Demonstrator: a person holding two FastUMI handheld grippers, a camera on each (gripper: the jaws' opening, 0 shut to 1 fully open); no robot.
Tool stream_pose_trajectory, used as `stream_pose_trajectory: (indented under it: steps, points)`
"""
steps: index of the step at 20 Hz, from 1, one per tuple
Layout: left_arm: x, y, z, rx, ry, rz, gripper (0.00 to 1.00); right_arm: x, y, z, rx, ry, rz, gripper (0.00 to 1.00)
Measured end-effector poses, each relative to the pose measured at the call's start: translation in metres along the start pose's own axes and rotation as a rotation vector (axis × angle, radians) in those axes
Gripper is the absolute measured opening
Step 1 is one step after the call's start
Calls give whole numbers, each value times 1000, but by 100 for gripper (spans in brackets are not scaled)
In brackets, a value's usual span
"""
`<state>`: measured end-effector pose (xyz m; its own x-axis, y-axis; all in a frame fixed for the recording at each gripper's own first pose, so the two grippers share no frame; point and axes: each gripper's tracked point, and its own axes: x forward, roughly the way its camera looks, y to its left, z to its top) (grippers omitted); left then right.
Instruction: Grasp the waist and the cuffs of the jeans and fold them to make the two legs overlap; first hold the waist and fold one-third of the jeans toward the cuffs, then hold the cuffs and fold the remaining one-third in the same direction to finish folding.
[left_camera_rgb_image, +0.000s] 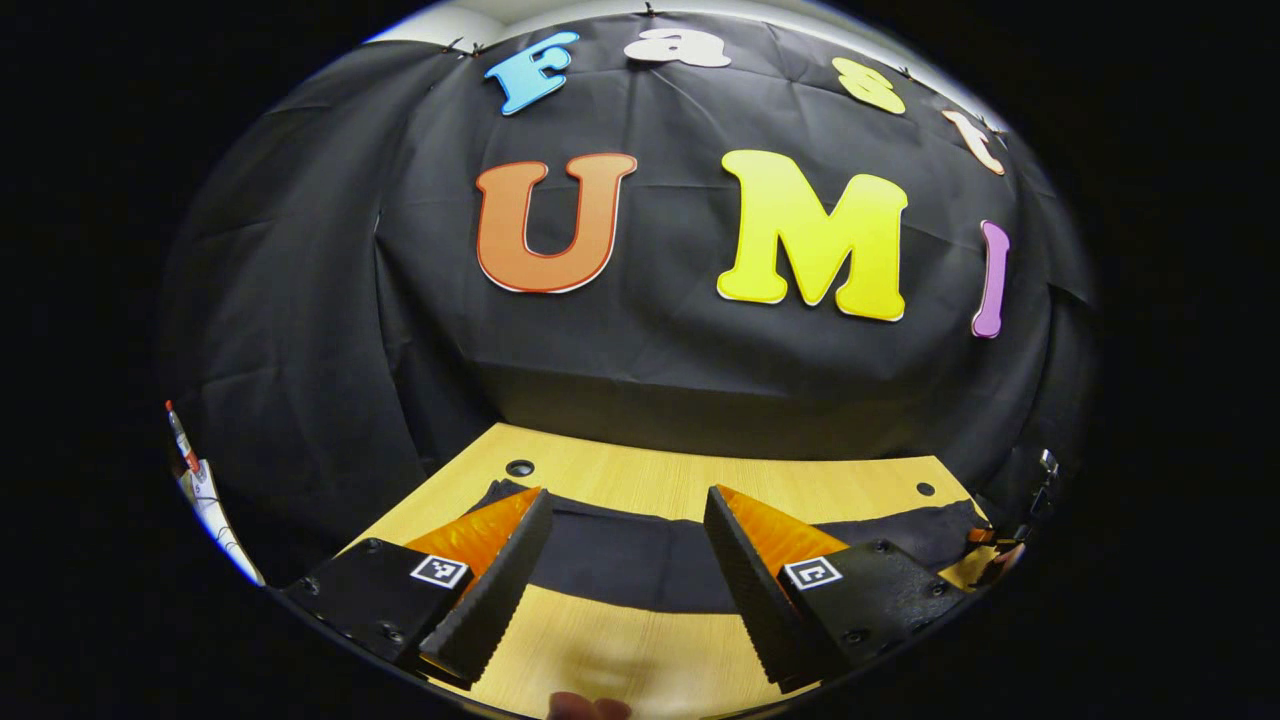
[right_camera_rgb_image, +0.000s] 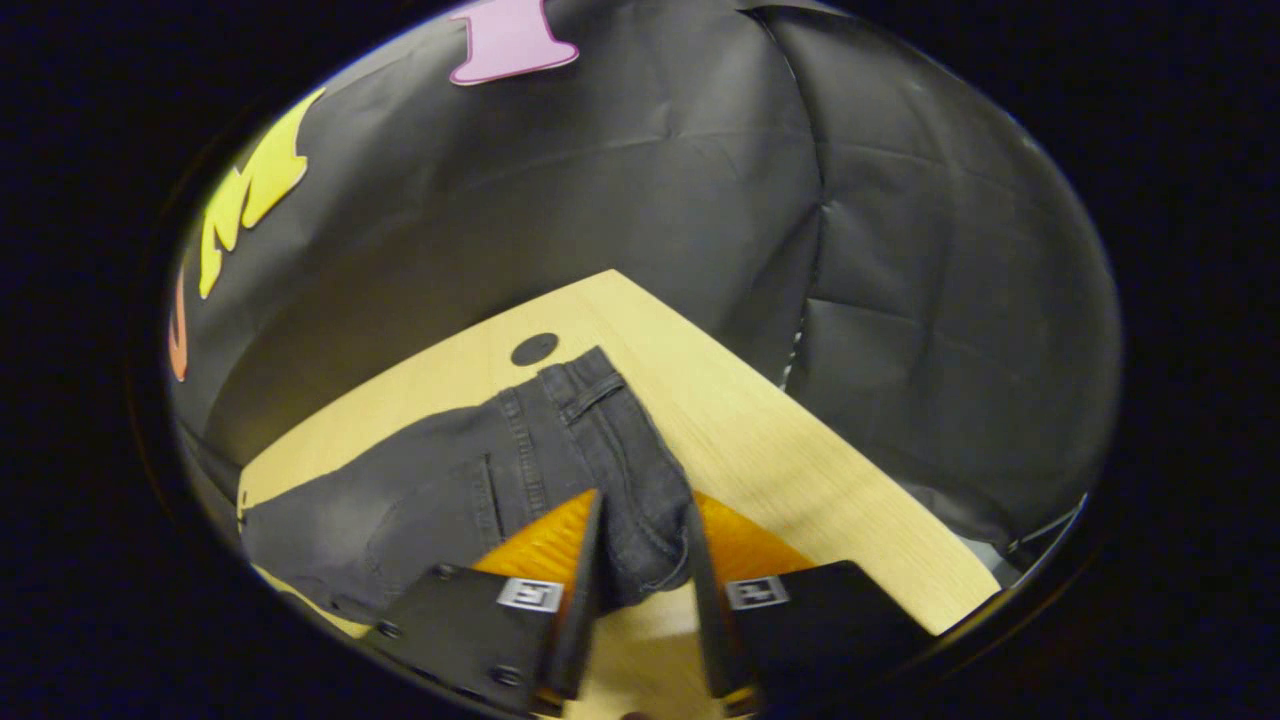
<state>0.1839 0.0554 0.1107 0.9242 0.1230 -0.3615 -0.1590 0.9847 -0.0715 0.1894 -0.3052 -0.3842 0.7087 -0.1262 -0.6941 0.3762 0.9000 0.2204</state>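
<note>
Presently, in the left gripper view, the left gripper (left_camera_rgb_image: 625, 570) is seen with its fingers spread wide apart and nothing held between them. It is poised above the wooden table (left_camera_rgb_image: 640, 470), and through the gap between the fingers a dark band of the jeans (left_camera_rgb_image: 640, 560) is seen lying flat across the tabletop, running from about nine o'clock to three o'clock. Bare wood is visible both beyond the cloth, toward twelve o'clock, and nearer the camera, toward six o'clock. A round hole (left_camera_rgb_image: 519, 467) is noted in the tabletop at about eleven o'clock from the gripper, just beyond the edge of the jeans.

In the right gripper view, the right gripper (right_camera_rgb_image: 640, 590) is seen with its fingers brought fairly close together, a narrow gap remaining. The waist end of the jeans (right_camera_rgb_image: 560, 450) is seen lying between them. Whether both fingers actually press on the cloth cannot be told. The rest of the garment is spread toward nine o'clock over the table (right_camera_rgb_image: 760, 450). A round hole (right_camera_rgb_image: 534, 349) is noted just beyond the waistband, toward eleven o'clock.
</note>
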Motion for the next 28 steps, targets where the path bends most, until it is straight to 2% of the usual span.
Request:
stream_pose_trajectory:
  steps: [2, 5, 7, 8, 9, 10, 15, 16, 17, 18, 19, 21, 23, 24, 28]
  points:
    - [-1, 7, 3, 13, -10, 11, 99, -2, 2, 1, -42, 7, -12, 29]
    - [-6, 20, 9, 12, -38, 24, 99, -12, 8, 7, -22, 53, -27, 5]
    - [-10, 30, 10, -1, -51, 35, 99, -25, 16, 19, 2, 52, -17, 8]
    - [-13, 34, 8, -9, -56, 40, 99, -35, 23, 28, -3, 42, -6, 5]
    - [-14, 39, 6, -17, -62, 46, 99, -47, 29, 38, -9, 27, 5, 8]
    - [-17, 45, 6, -28, -66, 51, 99, -62, 38, 44, -15, 10, 19, 8]
    - [-26, 75, 5, -79, -86, 83, 99, -134, 113, 92, -54, -83, 107, 8]
    - [-28, 82, 5, -84, -94, 94, 99, -151, 132, 101, -73, -106, 131, 4]
    - [-31, 92, 4, -83, -99, 114, 99, -170, 149, 106, -96, -128, 157, 8]
    - [-33, 99, 3, -82, -109, 127, 99, -180, 174, 109, -118, -142, 184, 4]
    - [-35, 106, 1, -84, -109, 131, 99, -190, 200, 109, -147, -154, 213, 8]
    - [-39, 119, -3, -101, -113, 147, 99, -208, 259, 103, -199, -167, 280, 4]
    - [-45, 133, -7, -117, -113, 165, 99, -223, 316, 88, -236, -159, 338, 12]
    - [-50, 142, -7, -122, -116, 176, 99, -229, 342, 77, -257, -153, 368, 8]
    - [-69, 176, -15, -137, -107, 227, 99, -232, 439, 11, -343, -120, 454, 8]
